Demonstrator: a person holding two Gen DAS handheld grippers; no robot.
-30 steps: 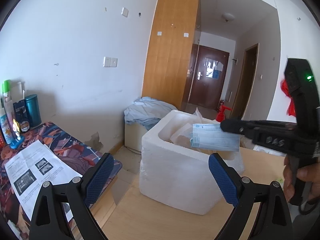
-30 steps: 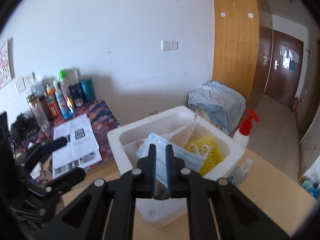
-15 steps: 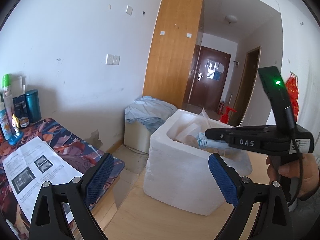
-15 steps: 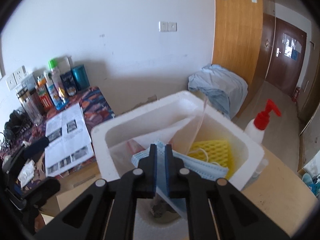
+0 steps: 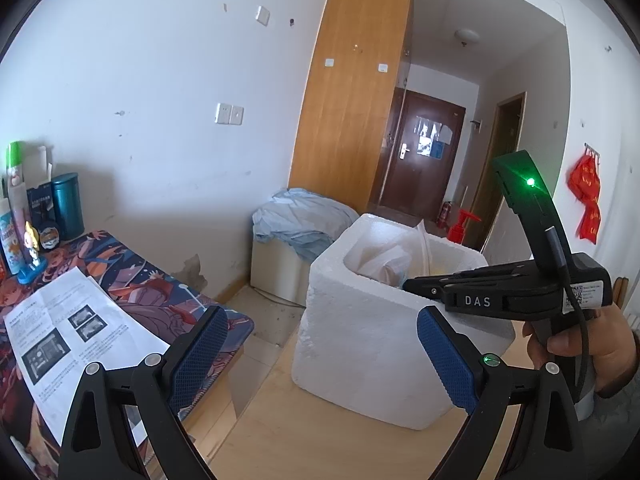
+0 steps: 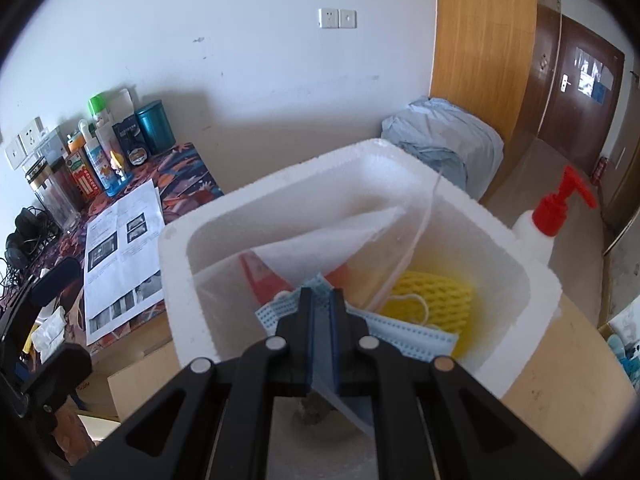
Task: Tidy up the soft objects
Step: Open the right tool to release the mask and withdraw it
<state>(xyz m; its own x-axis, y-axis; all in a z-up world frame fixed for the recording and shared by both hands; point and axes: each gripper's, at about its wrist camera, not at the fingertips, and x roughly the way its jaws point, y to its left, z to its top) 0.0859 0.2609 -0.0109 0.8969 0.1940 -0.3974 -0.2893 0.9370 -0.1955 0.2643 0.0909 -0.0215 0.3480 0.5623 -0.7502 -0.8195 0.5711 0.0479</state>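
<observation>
A white foam box (image 6: 536,284) stands on the wooden table, also seen in the left wrist view as the foam box (image 5: 360,344). My right gripper (image 6: 321,300) is shut on a blue face mask (image 6: 404,338), held down inside the box mouth. Under the mask lie a yellow foam net (image 6: 440,292), a white foam sheet (image 6: 324,248) and something red (image 6: 256,276). In the left wrist view the right gripper (image 5: 406,285) reaches over the box rim, with a hand (image 5: 592,340) on its handle. My left gripper (image 5: 320,348) is open and empty, short of the box.
A pump bottle with a red top (image 6: 548,220) stands behind the box. A low table with a patterned cloth (image 5: 132,276), printed sheets (image 5: 60,332) and several bottles (image 6: 100,152) is on the left. A blue-grey cloth heap (image 5: 304,216) lies by the wall.
My right gripper has carried the mask forward and down, from above the box into its mouth. The left gripper has stayed open and almost still.
</observation>
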